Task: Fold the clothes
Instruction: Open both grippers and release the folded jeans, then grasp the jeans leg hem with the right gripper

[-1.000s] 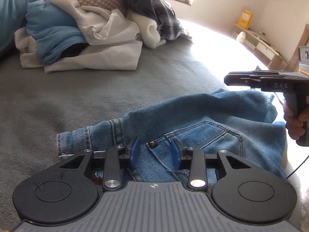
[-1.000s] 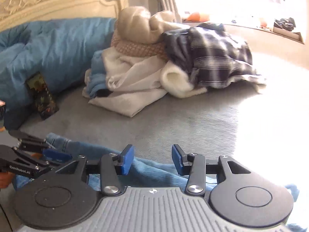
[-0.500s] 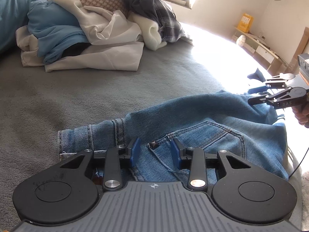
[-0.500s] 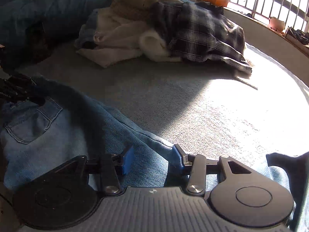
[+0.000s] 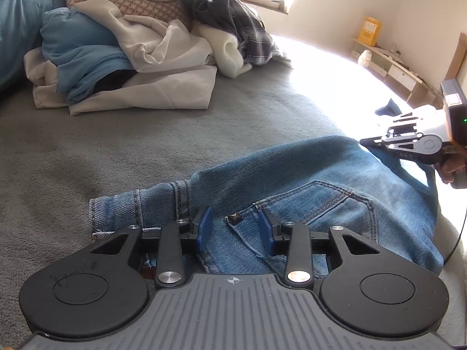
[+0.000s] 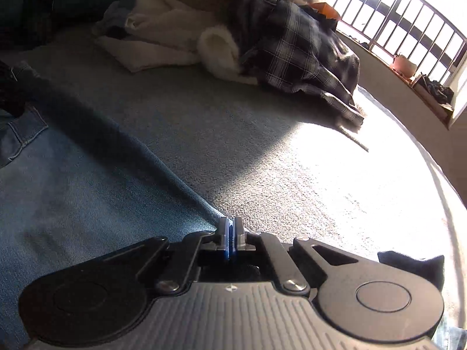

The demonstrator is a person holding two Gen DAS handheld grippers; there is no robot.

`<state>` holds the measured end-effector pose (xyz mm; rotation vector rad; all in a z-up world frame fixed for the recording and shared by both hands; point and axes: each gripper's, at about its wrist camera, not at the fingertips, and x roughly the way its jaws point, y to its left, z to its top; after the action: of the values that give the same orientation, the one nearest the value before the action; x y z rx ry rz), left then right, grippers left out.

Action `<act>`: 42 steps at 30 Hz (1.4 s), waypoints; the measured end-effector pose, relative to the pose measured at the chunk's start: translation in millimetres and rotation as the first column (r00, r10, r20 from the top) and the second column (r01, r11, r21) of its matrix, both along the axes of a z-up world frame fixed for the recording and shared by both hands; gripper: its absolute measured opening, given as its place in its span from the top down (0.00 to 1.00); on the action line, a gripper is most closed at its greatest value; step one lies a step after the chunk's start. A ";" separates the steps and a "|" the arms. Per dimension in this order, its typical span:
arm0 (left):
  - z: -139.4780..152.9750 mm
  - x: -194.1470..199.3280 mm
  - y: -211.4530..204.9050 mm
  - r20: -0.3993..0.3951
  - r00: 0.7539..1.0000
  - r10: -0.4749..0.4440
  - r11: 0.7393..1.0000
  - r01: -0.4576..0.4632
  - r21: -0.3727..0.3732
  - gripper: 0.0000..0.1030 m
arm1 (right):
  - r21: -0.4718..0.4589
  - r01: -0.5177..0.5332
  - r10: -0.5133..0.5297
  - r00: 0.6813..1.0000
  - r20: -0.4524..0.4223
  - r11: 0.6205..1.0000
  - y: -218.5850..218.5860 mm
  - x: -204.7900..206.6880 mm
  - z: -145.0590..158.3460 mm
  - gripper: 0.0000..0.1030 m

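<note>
A pair of blue jeans (image 5: 306,180) lies on the grey bed cover (image 5: 146,145), back pocket up. My left gripper (image 5: 235,227) hovers over the waistband beside a pocket rivet. Its blue pads stand apart and the denim lies flat beneath them. In the right wrist view the jeans (image 6: 73,198) fill the lower left. My right gripper (image 6: 230,234) has its pads pressed together on the folded edge of the denim. From the left wrist view the right gripper (image 5: 364,140) reaches the jeans' far right edge, held by a hand (image 5: 452,166).
A heap of unfolded clothes (image 5: 131,58) sits at the back of the bed, with a dark plaid shirt (image 6: 297,46) on its right side. A blue duvet (image 5: 17,14) lies far left. A low shelf (image 5: 388,61) stands against the wall. Window bars (image 6: 408,14) let in strong sunlight.
The right gripper rolled, dropped to the jeans' edge and closed its pads there. The left gripper stayed in place with its pads the same distance apart.
</note>
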<state>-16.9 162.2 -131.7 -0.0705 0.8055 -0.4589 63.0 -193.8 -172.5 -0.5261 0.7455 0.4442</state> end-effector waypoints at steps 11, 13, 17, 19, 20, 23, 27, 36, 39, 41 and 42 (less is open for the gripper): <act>7.9 -1.3 0.5 -0.010 0.999 0.049 0.999 -0.049 0.005 0.64 | 0.338 0.351 -0.341 0.936 -0.090 0.873 -50.8 24.7 -9.8 1.00; 14.3 -2.0 0.3 -0.008 0.998 0.069 0.997 -0.069 0.016 0.64 | 0.393 0.368 -0.365 0.927 -0.085 0.843 -60.7 17.6 -4.3 0.98; 31.1 -4.9 0.3 0.028 0.994 0.102 0.995 -0.102 0.001 0.63 | 0.525 0.433 -0.462 0.883 -0.084 0.732 -95.5 -5.0 23.9 0.97; 38.2 -5.5 -4.9 0.050 0.994 0.095 0.995 -0.095 -0.017 0.63 | 0.595 0.467 -0.515 0.851 -0.101 0.654 -121.3 -22.4 42.0 0.96; 41.1 -5.1 -9.4 0.061 0.994 0.088 0.996 -0.086 -0.029 0.63 | 0.622 0.485 -0.546 0.831 -0.109 0.615 -136.0 -32.8 49.2 0.95; 38.0 -0.3 -27.0 0.062 0.995 0.074 0.996 -0.070 -0.057 0.63 | 0.684 0.552 -0.648 0.747 -0.150 0.477 -179.3 -64.3 61.5 0.87; 14.5 10.5 -49.3 0.026 0.994 0.109 0.994 -0.109 -0.002 0.63 | 0.723 0.641 -0.763 0.594 -0.255 0.258 -232.2 -97.5 54.8 0.82; -4.5 6.6 -44.7 0.044 0.985 0.168 0.986 -0.167 -0.029 0.63 | 0.697 0.716 -0.809 0.384 -0.446 -0.044 -285.8 -108.8 1.3 0.81; -6.1 5.1 -46.3 0.055 0.983 0.172 0.985 -0.171 -0.026 0.63 | 0.715 0.687 -0.793 0.361 -0.490 -0.130 -298.2 -114.3 -6.4 0.81; -8.0 4.8 -47.7 0.063 0.983 0.175 0.984 -0.174 -0.025 0.63 | 0.722 0.668 -0.787 0.344 -0.513 -0.179 -306.3 -120.0 -10.7 0.80; -8.3 4.4 -48.4 0.066 0.982 0.176 0.984 -0.175 -0.023 0.63 | 0.721 0.660 -0.781 0.331 -0.530 -0.210 -310.6 -122.3 -13.6 0.80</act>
<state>-12.6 113.8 -139.9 -0.1401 0.7218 -0.3001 -59.3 -504.5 -186.0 1.0479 0.4400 -0.4211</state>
